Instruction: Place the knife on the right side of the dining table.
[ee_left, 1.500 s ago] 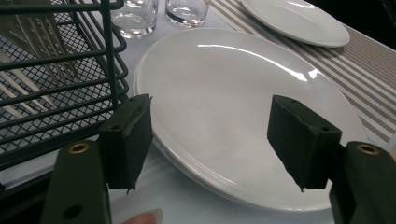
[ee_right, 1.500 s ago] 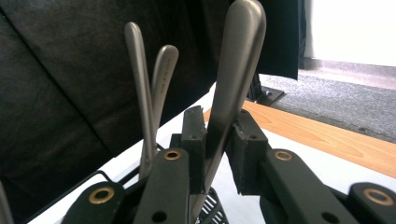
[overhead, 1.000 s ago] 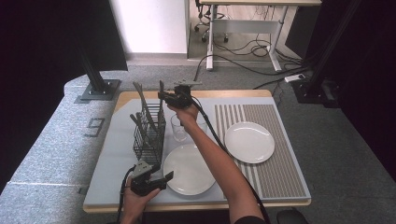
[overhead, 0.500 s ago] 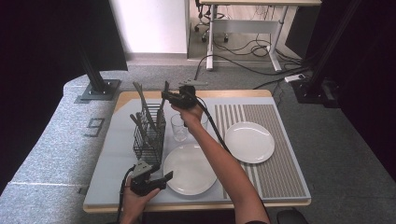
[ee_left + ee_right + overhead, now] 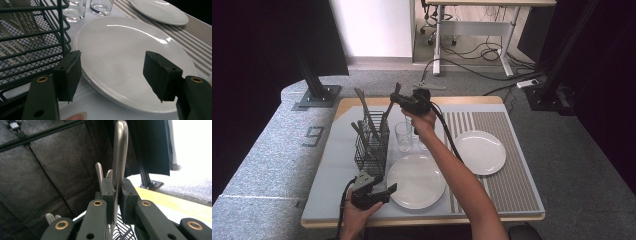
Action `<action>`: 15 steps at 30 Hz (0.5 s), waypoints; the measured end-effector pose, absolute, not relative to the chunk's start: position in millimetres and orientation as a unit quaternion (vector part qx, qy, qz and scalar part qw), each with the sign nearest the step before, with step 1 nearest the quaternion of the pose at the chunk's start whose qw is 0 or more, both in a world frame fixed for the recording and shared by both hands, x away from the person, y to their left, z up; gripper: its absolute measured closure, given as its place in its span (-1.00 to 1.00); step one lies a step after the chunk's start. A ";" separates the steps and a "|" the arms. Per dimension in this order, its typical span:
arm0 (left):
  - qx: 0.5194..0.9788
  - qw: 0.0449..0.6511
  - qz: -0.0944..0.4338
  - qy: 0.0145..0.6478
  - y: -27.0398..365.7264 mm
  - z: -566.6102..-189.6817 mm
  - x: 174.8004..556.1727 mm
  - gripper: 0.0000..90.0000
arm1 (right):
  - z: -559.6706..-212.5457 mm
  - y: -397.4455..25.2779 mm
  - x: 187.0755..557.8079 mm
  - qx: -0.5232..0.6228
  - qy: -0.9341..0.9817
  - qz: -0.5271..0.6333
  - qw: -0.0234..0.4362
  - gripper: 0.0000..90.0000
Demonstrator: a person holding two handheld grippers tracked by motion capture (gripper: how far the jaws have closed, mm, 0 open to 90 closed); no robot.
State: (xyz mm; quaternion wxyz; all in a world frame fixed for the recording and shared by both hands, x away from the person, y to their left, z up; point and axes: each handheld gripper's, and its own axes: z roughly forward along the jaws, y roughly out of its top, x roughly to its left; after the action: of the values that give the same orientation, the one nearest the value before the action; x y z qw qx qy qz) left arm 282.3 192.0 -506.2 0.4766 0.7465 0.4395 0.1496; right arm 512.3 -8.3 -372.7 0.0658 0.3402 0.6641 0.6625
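Since the earlier frame the right tongs (image 5: 398,98) have risen a little higher above the wire basket (image 5: 371,150), drawing the piece of cutlery (image 5: 119,165) farther up out of it; the left tongs (image 5: 379,189) have stayed put. In the right gripper view that cutlery handle stands upright in the middle of the frame, pinched between the pressed-together jaws, with other handles behind it and the basket wires at the bottom edge. In the high view the right tongs sit at upper centre, over the basket's far end, with more cutlery leaning out of the basket at the left. Two glasses (image 5: 403,137) stand just right of the basket. The left tongs are spread wide at the lower left, just beside the near plate (image 5: 130,57), gripping nothing. A second plate (image 5: 479,152) lies on the striped mat (image 5: 512,185) at the right of the table (image 5: 332,170).
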 end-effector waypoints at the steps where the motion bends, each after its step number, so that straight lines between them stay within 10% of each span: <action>1: 0.747 0.477 0.149 0.439 191.0 -506.2 282.1 -0.31 | -371.2 -9.8 511.6 0.340 0.663 0.664 0.065 0.86; 15: 0.751 0.474 0.150 0.434 187.6 -506.0 281.5 -0.31 | -356.7 -28.8 505.2 0.333 0.649 0.681 0.062 0.86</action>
State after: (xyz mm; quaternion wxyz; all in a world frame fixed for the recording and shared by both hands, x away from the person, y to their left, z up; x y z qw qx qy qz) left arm 281.5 187.6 -506.0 0.4744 0.7512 0.4337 0.1499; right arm 505.2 -28.8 -356.7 0.0619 0.3335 0.6485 0.6814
